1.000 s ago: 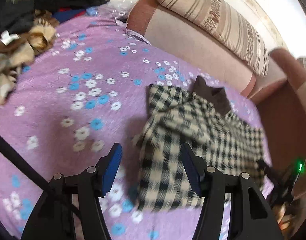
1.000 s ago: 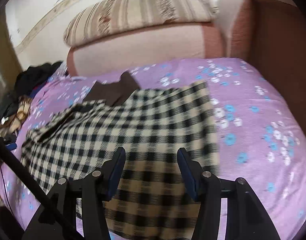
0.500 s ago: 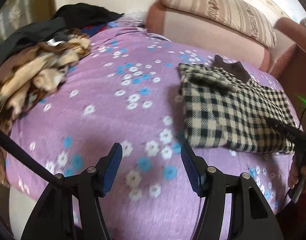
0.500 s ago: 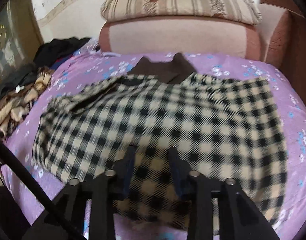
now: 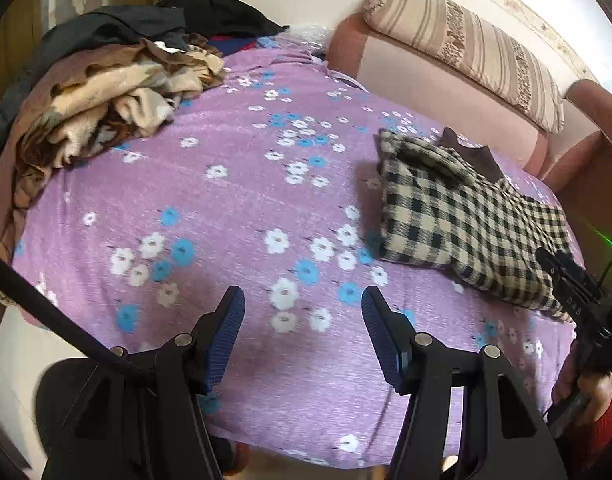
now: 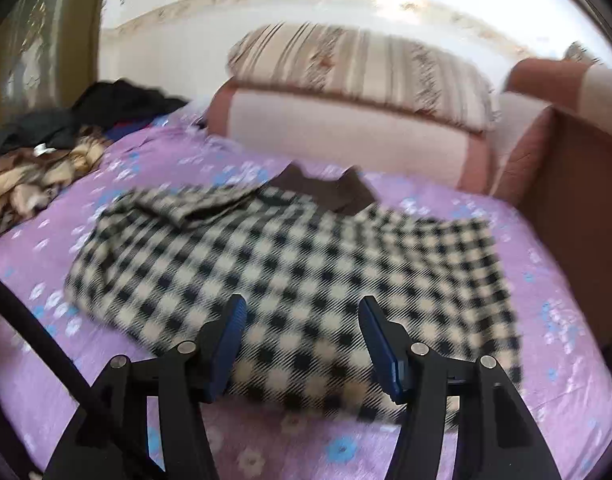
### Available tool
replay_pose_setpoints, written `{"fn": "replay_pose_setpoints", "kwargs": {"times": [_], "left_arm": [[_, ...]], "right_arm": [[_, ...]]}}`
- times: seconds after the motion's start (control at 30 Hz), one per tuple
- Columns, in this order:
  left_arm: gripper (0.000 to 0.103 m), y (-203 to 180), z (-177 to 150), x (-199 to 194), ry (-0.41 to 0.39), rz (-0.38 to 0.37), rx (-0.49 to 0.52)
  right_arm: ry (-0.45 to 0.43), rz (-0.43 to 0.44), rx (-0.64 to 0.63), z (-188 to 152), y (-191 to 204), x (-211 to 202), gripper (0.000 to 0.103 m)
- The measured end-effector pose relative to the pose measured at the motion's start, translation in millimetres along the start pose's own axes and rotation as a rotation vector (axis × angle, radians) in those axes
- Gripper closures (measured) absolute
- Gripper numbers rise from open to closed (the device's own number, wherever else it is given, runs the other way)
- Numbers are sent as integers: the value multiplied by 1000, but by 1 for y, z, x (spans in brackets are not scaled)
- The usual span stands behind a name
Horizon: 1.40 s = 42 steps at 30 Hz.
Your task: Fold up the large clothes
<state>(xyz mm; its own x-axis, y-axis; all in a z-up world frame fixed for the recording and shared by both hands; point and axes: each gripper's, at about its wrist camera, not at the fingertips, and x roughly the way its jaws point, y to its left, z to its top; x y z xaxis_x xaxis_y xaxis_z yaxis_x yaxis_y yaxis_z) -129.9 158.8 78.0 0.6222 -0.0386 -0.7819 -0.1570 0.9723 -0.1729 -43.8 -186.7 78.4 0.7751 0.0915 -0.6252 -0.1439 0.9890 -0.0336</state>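
Blue-padded left gripper [image 5: 303, 312] hangs with jaws apart over bare purple sheet [image 5: 225, 200], nothing between them. Right gripper [image 6: 301, 320] has just been opening, jaws spread and empty above the near hem of the checked shirt [image 6: 297, 264]. Shirt lies folded flat on the sheet, brown collar away. Beyond, a clothes heap [image 5: 105, 92] far left, striped bolster [image 6: 358, 68] behind.

Count, both wrist views. Checked garment [image 6: 306, 264]: one, folded, on the purple floral sheet [image 5: 233, 200], one. Heap of loose clothes [image 5: 105, 96]: one; pieces within it cannot be counted. Striped cushion [image 5: 474, 48]: one. Grippers: two, the left gripper [image 5: 303, 312] and the right gripper [image 6: 301, 320], two blue-padded fingers each. Hand [image 5: 586, 392]: one, at frame edge.
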Motion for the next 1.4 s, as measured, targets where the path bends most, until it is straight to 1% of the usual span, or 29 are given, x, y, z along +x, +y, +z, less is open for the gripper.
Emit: {"fn": "replay_pose_setpoints", "kwargs": {"times": [0.03,0.07,0.1,0.17,0.27,0.4,0.5,0.6,0.67,0.7,0.77,0.83,0.9,0.97,1.0,1.07,1.13,1.17,1.2,1.23,1.27,1.3,1.33,1.37,1.4], "left_arm": [[43,-4,0,2,4,-3,10],[43,-11,2,7,8,-5,34],[43,-17,4,11,8,-8,55],[43,-29,13,23,0,-16,96],[43,-44,31,49,14,-45,124],[43,-59,59,78,8,-79,160],[43,-55,79,89,-30,-108,159],[43,-34,90,102,-37,-132,120],[43,-17,96,110,-14,-148,72],[43,-10,99,115,6,-156,46],[43,-1,106,121,24,-199,9],[43,2,112,121,20,-226,0],[43,1,113,123,19,-246,3],[43,-5,109,125,45,-288,21],[43,-9,106,127,66,-313,35],[43,-22,98,132,124,-378,73],[43,-39,87,137,183,-445,125],[48,-47,81,138,204,-463,157],[59,-56,76,140,219,-469,191],[89,-63,72,141,224,-451,219],[92,-71,69,142,221,-399,270],[92,-73,69,140,206,-379,288],[93,-71,72,134,188,-376,281],[95,-64,79,123,160,-388,253],[96,-57,84,113,129,-393,232]], "right_arm": [[10,36,5,-1,-1,-2,53],[24,68,7,-3,-1,-4,61],[32,81,6,-6,-2,-6,67],[58,93,20,-13,-4,-7,72],[104,123,67,-13,-11,2,72],[143,162,56,5,-1,26,72],[169,208,20,26,26,53,72],[198,246,-65,53,68,90,72],[218,236,-120,71,91,118,73],[226,216,-154,86,106,140,73],[252,194,-188,111,125,177,73],[304,172,-201,137,142,220,73],[335,114,-223,151,155,256,72],[324,74,-263,158,166,266,72],[319,79,-268,161,166,263,73],[296,111,-246,166,158,249,72],[271,118,-215,166,138,226,69],[262,117,-200,164,124,213,67],[255,111,-180,160,106,197,67],[253,103,-162,155,89,184,67],[253,95,-141,150,72,171,67],[254,83,-107,142,44,153,67],[253,68,-79,135,25,138,67],[249,44,-39,128,-1,120,67],[244,9,22,117,-37,99,65]]}}
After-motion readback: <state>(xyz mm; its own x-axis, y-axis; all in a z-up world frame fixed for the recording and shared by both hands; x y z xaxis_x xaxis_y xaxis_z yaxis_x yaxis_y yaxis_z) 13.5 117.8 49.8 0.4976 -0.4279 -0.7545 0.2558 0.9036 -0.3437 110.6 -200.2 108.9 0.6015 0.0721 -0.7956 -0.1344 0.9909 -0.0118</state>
